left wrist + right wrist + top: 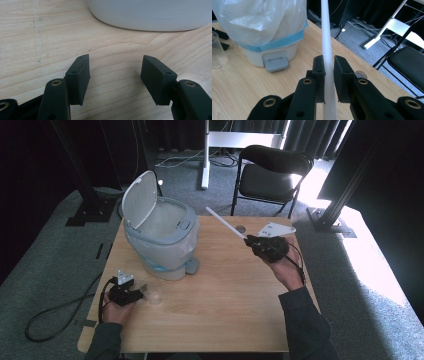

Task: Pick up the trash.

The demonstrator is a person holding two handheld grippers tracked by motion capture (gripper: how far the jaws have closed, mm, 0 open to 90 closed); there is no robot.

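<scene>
The stick [326, 47], a white rod, is clamped between the right gripper's [329, 77] jaws and slants up over the table [225, 295] toward the bin [160, 237]. The left gripper [115, 77] rests near the bin, jaws wide apart and empty.

The stick [327, 50] is white, thin, long and straight. It is clamped between the two jaws of the right gripper [329, 75] near one end, and the rest of it reaches out past the jaws. In the high view the stick [226, 223] is above the table, tilted, and its free end points toward the bin [160, 240], near the open top
</scene>
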